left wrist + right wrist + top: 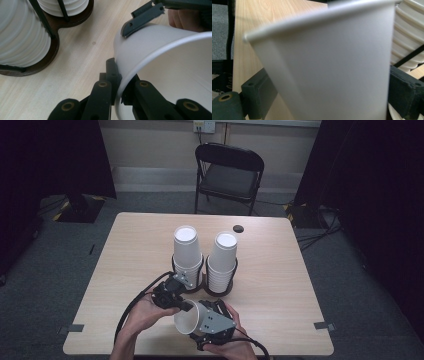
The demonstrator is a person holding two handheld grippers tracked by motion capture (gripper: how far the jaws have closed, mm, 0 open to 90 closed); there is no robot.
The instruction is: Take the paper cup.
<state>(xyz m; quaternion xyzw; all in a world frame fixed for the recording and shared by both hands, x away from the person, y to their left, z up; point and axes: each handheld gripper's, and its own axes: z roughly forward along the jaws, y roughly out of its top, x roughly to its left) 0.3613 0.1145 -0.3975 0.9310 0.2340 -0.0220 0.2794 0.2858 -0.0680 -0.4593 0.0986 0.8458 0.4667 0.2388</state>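
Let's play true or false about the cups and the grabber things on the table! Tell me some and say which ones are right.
1. Two stacks of white cups stand in a dark holder. True.
2. The single cup lies flat on the table. False: both grippers hold it above the table.
3. The left gripper pinches the cup's rim. True.
4. The right gripper is open and holds nothing. False: its jaws clamp the cup's sides.
5. A red stool stands behind the table. False: it is a black folding chair.
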